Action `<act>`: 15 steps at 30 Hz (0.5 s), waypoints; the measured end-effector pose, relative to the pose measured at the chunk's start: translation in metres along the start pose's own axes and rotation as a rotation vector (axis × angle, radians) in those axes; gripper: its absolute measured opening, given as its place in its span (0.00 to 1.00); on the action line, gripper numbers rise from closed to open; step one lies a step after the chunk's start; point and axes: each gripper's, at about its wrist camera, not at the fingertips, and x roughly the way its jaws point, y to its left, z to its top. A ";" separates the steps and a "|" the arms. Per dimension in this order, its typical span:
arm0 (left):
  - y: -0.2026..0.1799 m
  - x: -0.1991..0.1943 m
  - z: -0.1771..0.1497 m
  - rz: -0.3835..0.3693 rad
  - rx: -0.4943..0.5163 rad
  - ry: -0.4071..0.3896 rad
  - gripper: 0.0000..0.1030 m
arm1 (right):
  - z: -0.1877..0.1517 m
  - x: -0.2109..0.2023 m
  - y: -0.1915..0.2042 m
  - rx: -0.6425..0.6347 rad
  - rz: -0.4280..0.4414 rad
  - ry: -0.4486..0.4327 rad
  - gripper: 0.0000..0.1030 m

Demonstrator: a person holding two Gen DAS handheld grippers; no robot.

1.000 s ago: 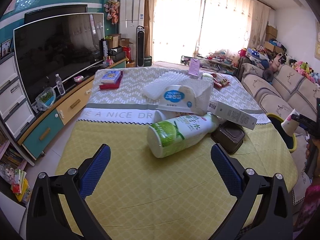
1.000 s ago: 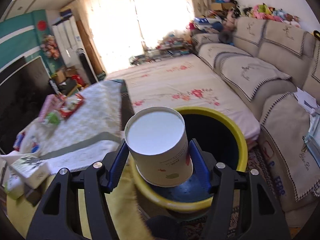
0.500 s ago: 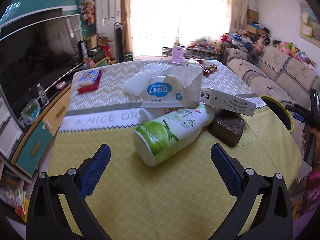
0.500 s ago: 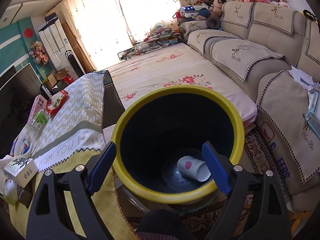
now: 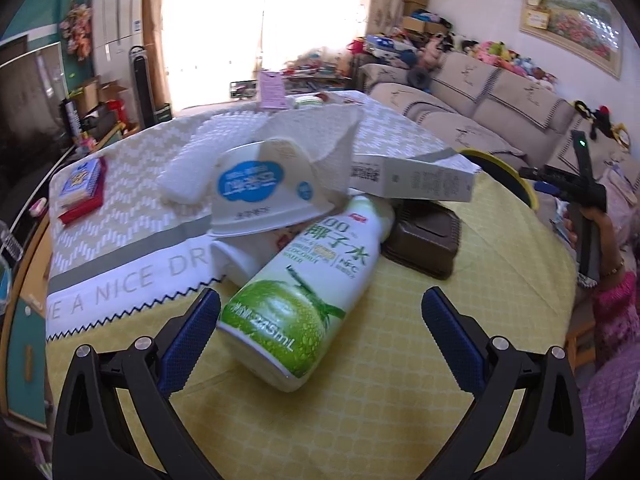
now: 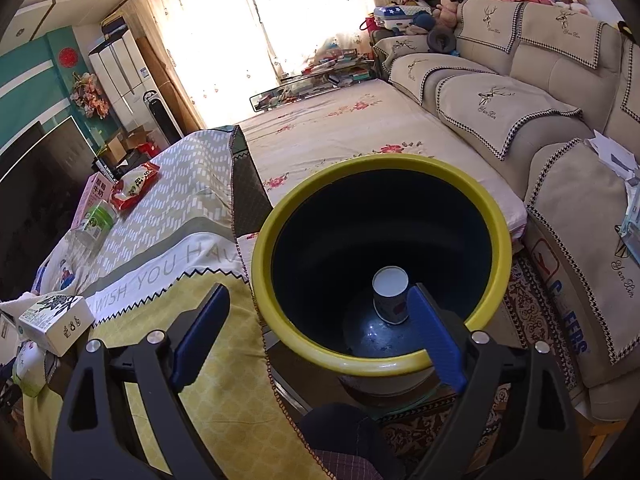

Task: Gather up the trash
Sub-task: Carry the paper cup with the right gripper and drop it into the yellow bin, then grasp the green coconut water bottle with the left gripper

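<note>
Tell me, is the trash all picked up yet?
Not yet. One white paper cup already sits in the yellow-rimmed dark bin. The right gripper above it is opening, with nothing between its jaws. The left gripper is open around the lying green-and-white coconut water bottle. The white bowl, beige carton and brown plastic tray remain.

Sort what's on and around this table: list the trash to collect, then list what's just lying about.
Part of the job:
coconut water bottle
upturned paper bowl
long carton
brown plastic tray
paper cup already in the yellow-rimmed bin

Just lying about:
blue and red booklets
sofa
TV
</note>
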 end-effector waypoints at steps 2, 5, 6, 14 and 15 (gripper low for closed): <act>-0.014 -0.005 -0.003 -0.053 0.041 0.005 0.96 | -0.001 0.001 0.000 0.002 0.005 0.005 0.84; -0.038 -0.015 -0.009 -0.101 0.128 0.022 0.95 | -0.002 0.004 0.001 0.003 0.012 0.015 0.84; -0.046 -0.016 -0.012 -0.087 0.157 0.027 0.95 | -0.002 0.005 0.000 0.004 0.015 0.018 0.85; -0.051 0.016 0.012 0.009 0.141 0.111 0.92 | -0.006 0.002 0.000 0.013 0.038 0.020 0.86; -0.049 0.022 0.015 0.012 0.140 0.120 0.88 | -0.005 0.000 -0.001 0.014 0.040 0.018 0.86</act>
